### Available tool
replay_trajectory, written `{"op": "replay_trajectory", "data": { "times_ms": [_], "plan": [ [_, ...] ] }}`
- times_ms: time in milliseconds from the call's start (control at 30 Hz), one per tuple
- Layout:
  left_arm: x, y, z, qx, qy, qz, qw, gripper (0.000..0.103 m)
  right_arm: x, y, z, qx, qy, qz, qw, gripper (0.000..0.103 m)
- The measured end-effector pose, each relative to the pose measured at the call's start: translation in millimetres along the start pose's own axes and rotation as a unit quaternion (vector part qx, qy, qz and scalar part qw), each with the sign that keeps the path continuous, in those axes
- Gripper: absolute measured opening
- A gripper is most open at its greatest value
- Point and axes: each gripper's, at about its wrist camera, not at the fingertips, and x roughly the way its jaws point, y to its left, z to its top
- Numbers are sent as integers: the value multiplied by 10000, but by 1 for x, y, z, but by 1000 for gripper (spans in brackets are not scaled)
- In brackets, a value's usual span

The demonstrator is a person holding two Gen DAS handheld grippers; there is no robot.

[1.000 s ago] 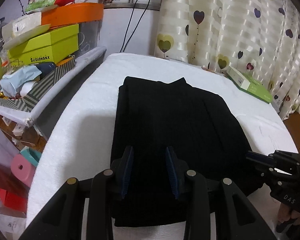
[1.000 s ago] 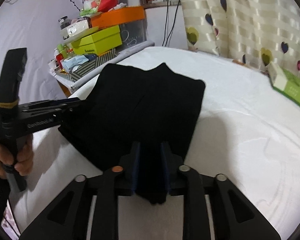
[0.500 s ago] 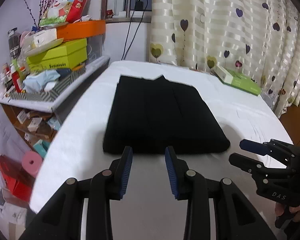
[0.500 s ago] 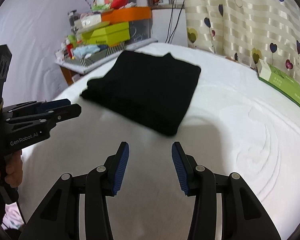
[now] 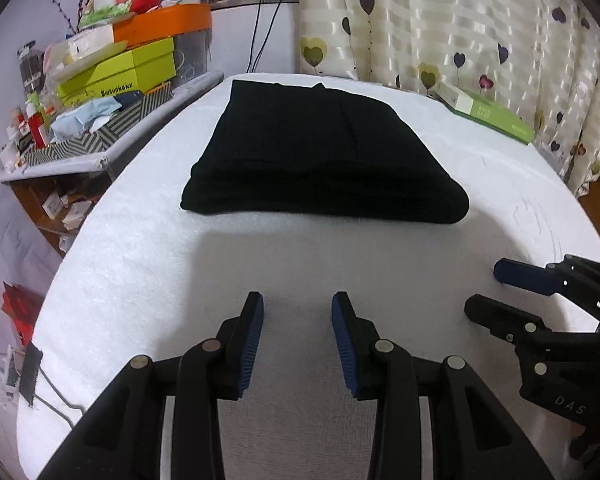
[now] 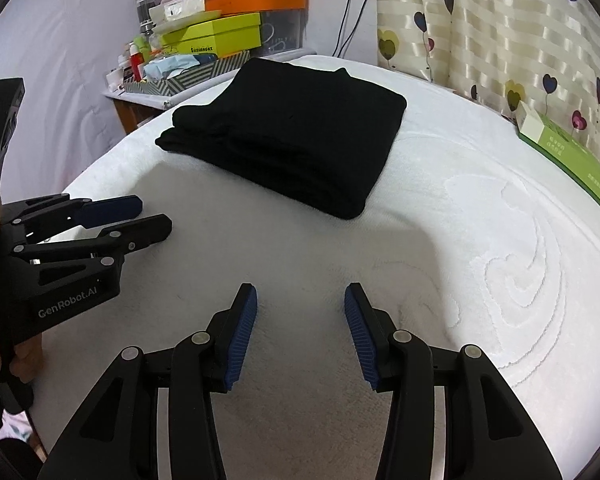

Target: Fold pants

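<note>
folded black pants [image 5: 324, 160] on white bed [image 5: 148, 264], both grippers' jaws empty

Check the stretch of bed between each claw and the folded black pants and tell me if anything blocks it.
Nothing visible does. Only bare white bed cover lies between the left claw and the folded black pants, and likewise ahead of the right claw. Both claws are open and empty. The green box sits off to the side.

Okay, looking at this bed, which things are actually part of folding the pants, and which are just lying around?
Part of the job:
black pants, folded on the white bedspread
left tongs, open
right tongs, open

Just lying about:
green box by the curtain
boxes piled on the side shelf
</note>
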Motion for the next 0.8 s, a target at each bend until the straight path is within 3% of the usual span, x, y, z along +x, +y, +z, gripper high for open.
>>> {"op": "replay_trajectory", "data": {
  "times_ms": [267, 367, 800],
  "plan": [
    [1, -5, 0, 101, 7, 193, 9998, 43, 1, 1, 0, -23, 1, -34, 10000, 49],
    [2, -2, -1, 31, 16, 234, 9997, 49, 2, 1, 0, -42, 2, -60, 10000, 49],
    [2, -3, -1, 55, 17, 259, 9996, 50, 2, 1, 1, -55, 3, -78, 10000, 49]
  ]
}}
